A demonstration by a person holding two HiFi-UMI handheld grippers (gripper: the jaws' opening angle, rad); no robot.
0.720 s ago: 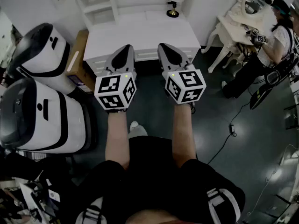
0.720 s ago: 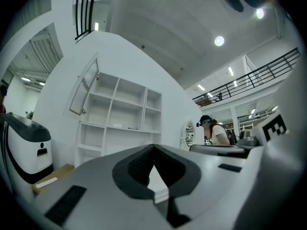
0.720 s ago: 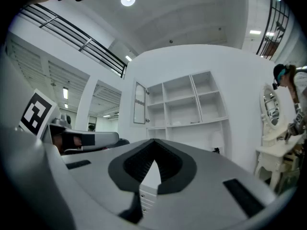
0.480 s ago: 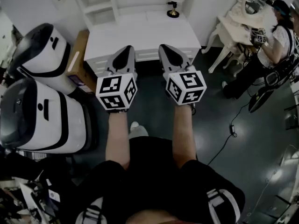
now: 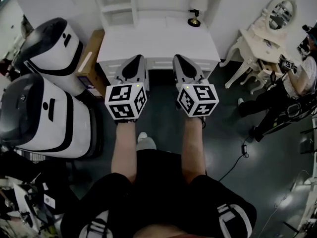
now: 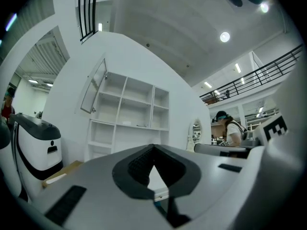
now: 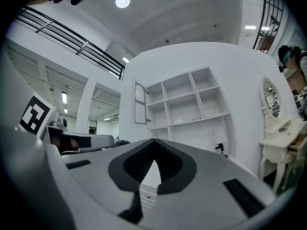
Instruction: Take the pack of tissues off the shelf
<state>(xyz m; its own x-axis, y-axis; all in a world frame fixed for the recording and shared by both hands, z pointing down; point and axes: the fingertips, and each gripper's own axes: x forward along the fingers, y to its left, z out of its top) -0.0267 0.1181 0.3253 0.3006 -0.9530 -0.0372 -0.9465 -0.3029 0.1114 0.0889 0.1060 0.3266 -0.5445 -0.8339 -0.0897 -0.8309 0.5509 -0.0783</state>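
Observation:
A white shelf unit (image 5: 118,5) stands on the back of a white desk (image 5: 158,39); the left gripper view shows it as open compartments (image 6: 125,110), and so does the right gripper view (image 7: 186,103). A small pale thing (image 6: 126,124) lies on one shelf board, too small to identify. I cannot pick out a pack of tissues. My left gripper (image 5: 137,58) and right gripper (image 5: 178,58) are held side by side at the desk's front edge, pointing at the shelf. Both are shut and hold nothing, as the left (image 6: 153,146) and right (image 7: 154,141) jaw tips show.
A black and gold lamp (image 5: 194,18) stands on the desk's back right. Two big white and black machines (image 5: 47,115) and a cardboard box (image 5: 91,63) crowd the left. At the right are a white vanity table (image 5: 265,38), a person (image 5: 297,78) and floor cables (image 5: 245,144).
The head view has shifted, so the desk and shelf sit more centred and nearer. Both grippers stay side by side and shut.

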